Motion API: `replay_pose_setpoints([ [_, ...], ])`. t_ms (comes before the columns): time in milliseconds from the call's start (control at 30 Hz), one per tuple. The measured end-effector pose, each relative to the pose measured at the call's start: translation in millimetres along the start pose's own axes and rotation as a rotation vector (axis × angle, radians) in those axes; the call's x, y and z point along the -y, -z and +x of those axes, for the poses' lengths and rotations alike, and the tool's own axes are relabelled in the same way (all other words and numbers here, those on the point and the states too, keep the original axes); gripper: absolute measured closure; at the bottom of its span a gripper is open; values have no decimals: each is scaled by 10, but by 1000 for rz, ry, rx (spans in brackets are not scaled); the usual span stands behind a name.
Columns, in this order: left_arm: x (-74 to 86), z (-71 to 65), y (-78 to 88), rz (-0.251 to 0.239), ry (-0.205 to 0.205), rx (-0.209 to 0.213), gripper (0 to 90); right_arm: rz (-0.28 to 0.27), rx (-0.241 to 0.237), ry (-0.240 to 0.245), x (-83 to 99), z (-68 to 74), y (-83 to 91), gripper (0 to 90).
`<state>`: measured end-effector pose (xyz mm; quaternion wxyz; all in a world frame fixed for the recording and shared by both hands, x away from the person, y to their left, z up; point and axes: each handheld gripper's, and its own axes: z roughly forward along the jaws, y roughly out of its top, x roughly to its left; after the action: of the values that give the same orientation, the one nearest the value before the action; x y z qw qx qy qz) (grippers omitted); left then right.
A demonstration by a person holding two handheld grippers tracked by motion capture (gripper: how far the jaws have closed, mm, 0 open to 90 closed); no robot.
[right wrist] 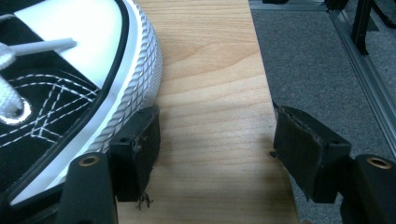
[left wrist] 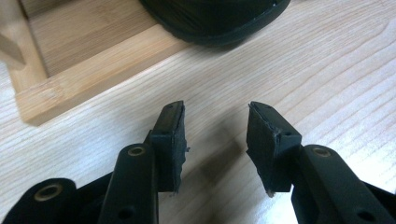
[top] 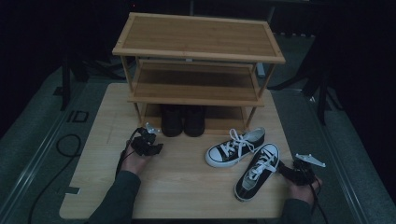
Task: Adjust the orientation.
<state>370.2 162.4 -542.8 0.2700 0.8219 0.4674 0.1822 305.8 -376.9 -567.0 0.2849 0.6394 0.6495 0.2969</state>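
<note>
A: Shelving shoes, looks like. Dark pair (top: 183,120) already sits on the bottom tier of the wooden rack (top: 198,37), toes facing us. My read: one pair stowed, the sneaker pair not yet.

B: Where are the sneakers?

A: Both on the table (top: 177,186), front right, at about 4 o'clock from the rack. Far sneaker (top: 236,147) lies just in front of the rack's right leg; near sneaker (top: 258,170) is beside it, toward the right edge. They nearly touch around the toe of the near one.

B: Axes?

A: Far sneaker's long axis runs 8 to 2 o'clock, toe at 8. Near sneaker runs 7 to 1, and I'd say toe at 1, heel at 7 near the table's front. Both upright on their soles, laces up.

B: Tongs?

A: Left gripper (top: 150,140) sits at 7 o'clock from the dark pair, jaws roughly half apart, nothing between them, just bare tabletop in the left gripper view with the rack's base rail (left wrist: 93,74) ahead. Right gripper (top: 285,169) is at the near sneaker's right side, jaws wide, empty. In the right gripper view one pad (right wrist: 137,147) is right against the white rubber sole (right wrist: 135,88), not clamping it.

B: Left to do?

A: Grab both sneakers, shelve them.
</note>
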Motion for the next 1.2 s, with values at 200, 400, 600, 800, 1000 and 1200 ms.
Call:
replay_pose_setpoints([
  [200, 92, 50, -1, -1, 17, -5, 561, 26, 4, -1, -28, 7, 5, 325],
  [400, 151, 100, 5, -5, 37, 3, 549, 65, -40, 11, -105, 46, 51, 511],
  [600, 235, 129, 28, -37, 64, 15, 532, 25, -63, 27, -190, 60, 183, 648],
  [800, 277, 130, 33, -60, 72, 12, 526, 7, -96, 108, -295, 145, 261, 896],
  [1000, 291, 123, 31, -71, 74, 10, 517, -10, -137, 180, -345, 276, 374, 900],
  [1200, 300, 119, 32, -76, 75, 8, 515, -31, -193, 238, -343, 417, 567, 900],
])
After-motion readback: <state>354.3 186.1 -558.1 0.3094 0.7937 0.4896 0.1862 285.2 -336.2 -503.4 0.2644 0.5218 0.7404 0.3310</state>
